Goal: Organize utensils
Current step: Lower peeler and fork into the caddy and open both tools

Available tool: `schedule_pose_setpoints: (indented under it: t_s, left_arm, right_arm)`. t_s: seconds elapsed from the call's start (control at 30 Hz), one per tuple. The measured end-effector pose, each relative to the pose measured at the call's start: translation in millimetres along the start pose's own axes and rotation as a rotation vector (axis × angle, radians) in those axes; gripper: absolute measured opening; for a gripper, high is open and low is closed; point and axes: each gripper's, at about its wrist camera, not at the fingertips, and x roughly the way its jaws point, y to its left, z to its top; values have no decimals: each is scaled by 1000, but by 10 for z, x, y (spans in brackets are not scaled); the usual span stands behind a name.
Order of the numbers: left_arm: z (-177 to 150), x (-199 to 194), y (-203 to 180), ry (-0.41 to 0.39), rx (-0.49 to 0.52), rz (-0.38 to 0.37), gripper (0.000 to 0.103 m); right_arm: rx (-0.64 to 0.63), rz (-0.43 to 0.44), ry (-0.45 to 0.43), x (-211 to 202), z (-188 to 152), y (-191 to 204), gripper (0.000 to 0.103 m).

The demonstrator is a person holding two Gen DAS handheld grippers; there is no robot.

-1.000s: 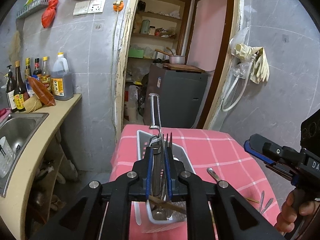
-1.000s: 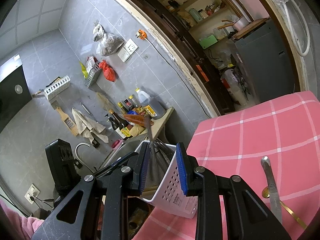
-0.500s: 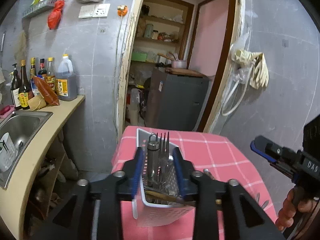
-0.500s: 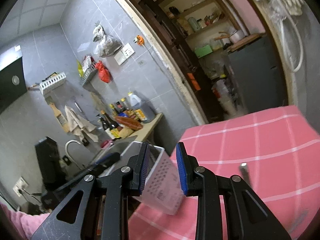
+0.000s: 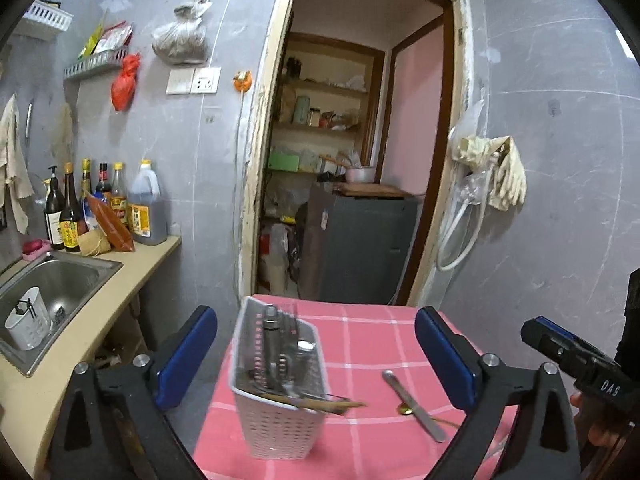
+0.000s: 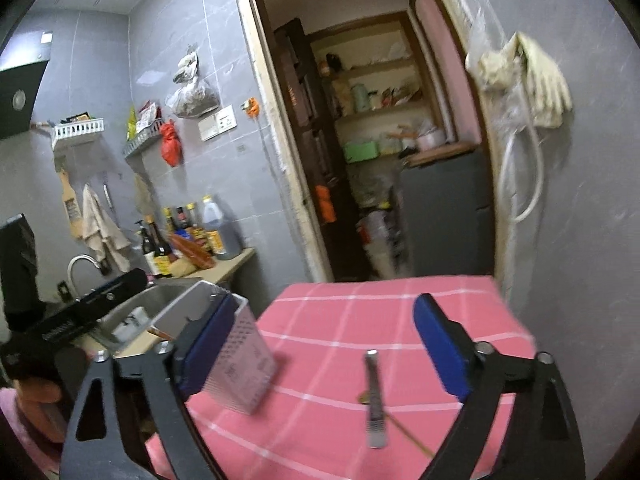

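Observation:
A white perforated basket (image 5: pixel 276 396) stands on the pink checked tablecloth (image 5: pixel 372 344) with forks, a metal handle and brown chopsticks in it. My left gripper (image 5: pixel 316 316) hovers above and behind it. Its jaws are opening wide and the blue pads (image 5: pixel 188 356) touch nothing. A metal utensil (image 5: pixel 414 406) lies loose on the cloth right of the basket, over a small gold spoon (image 5: pixel 405 410). My right gripper (image 6: pixel 324 308) is opening too, with nothing held. The metal utensil (image 6: pixel 374 396) lies below its gap and the basket (image 6: pixel 236 364) is by its left finger.
A steel sink (image 5: pixel 60 280) with a white cup (image 5: pixel 28 320) sits in the counter on the left, with bottles (image 5: pixel 100 208) at the back. Beyond the table's far edge is a doorway with a grey cabinet (image 5: pixel 360 248). Gloves (image 5: pixel 496 168) hang on the right wall.
The left gripper was shut on metal utensils over the basket; it has let them go into it, opened wide and drawn back upward. The right gripper has also widened and swung toward the table.

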Motion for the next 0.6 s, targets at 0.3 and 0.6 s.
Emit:
schedule_pose_setpoints:
  t_s: [0.3,0.6]
  left_arm:
    - [-232,-172,-437,-22,31,-14,103]
    - [-557,-70,-809,55,103,-68,103]
  right_arm:
    - [-104,-160,-55,-550,-7,-210,101]
    - [-39,-252,39,-692,-279,-606,101]
